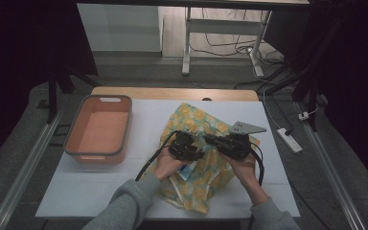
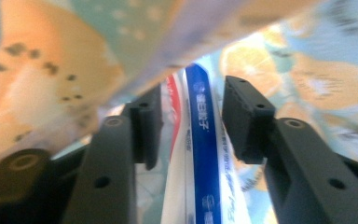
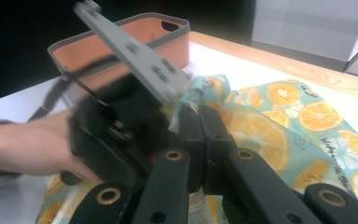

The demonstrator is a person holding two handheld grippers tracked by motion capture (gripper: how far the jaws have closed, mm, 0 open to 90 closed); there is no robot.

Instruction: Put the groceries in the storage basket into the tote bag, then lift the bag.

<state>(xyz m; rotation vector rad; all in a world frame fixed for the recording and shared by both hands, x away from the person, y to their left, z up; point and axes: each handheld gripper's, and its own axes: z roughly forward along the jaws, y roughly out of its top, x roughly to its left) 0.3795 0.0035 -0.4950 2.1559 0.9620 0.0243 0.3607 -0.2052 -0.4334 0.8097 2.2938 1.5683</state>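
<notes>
Packet, white with a blue stripe and a red edge, lies lengthwise between the left gripper's parted jaws, pads clear of both sides, its far end under the raised edge of the orange-print bag on the table. The right gripper holds that fabric edge pinched between closed jaws. Both forearms reach in low, grippers nearly nose to nose; a tub sits to the left.

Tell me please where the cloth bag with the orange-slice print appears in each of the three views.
High view: the bag lies mid-table, under both grippers.
Left gripper view: its blurred cloth covers the top and sides, around a blue and white packet.
Right gripper view: it spreads at right, beyond the shut jaws.
Shared landmark: the printed orange slices.
</notes>
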